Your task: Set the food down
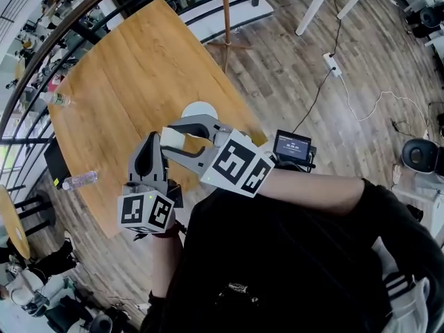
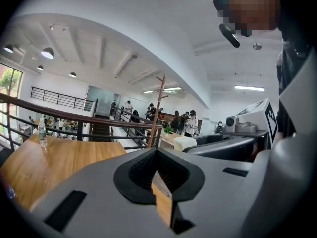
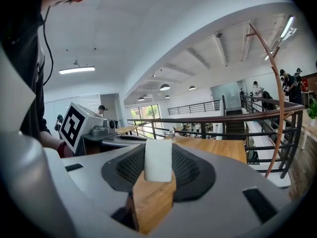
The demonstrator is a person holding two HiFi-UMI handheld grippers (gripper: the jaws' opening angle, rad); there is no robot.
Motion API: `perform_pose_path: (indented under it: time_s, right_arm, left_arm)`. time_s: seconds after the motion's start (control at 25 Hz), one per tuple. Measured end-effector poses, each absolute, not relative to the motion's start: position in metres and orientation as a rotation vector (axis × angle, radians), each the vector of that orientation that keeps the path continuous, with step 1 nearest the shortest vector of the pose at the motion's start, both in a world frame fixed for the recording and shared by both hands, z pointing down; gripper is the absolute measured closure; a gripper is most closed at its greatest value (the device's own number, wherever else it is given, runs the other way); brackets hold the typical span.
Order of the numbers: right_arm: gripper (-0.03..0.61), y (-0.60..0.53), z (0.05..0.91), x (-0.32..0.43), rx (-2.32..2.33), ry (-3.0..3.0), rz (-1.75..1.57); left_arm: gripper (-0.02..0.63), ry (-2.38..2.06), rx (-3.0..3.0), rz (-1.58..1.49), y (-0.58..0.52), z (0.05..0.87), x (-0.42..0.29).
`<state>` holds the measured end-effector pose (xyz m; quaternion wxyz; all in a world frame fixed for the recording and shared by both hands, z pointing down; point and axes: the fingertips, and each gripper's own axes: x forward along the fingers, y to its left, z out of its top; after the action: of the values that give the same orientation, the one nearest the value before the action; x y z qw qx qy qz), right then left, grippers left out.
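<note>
Pale food block upright between tongs

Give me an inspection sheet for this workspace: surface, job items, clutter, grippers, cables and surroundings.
Surface: wooden table, mostly bare.
Job's things: pale food block held above the table; white plate near the table's edge, nothing seen on it.
Clutter: two plastic bottles near the table's edges.
Grippers: right gripper shut on the food block; left gripper shut, empty.
Cables: power strip and white cable on the floor; nothing seen on the table.
Surroundings: railing, wooden pole, small screen beside the table, people in the distance.
</note>
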<state>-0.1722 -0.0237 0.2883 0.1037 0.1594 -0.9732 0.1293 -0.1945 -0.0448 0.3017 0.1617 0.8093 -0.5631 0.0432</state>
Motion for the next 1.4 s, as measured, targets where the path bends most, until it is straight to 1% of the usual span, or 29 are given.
perform_pose_path:
  time_s: [0.4, 0.8, 1.4]
  right_arm:
    - [0.408, -0.051, 0.308, -0.17, 0.284, -2.879, 0.462]
    - [0.408, -0.061, 0.324, -0.164, 0.203, -2.858, 0.521]
    - [0.408, -0.095, 0.321, -0.178, 0.465, -2.824, 0.471]
  left_arm:
    - [0.617, -1.689, 2.149, 0.168, -0.069, 0.323, -0.195]
    - [0.617, -1.683, 2.082, 0.215, -0.077, 0.341, -0.188]
    - [0.617, -1.623, 2.152, 0.247, -0.111, 0.345, -0.206]
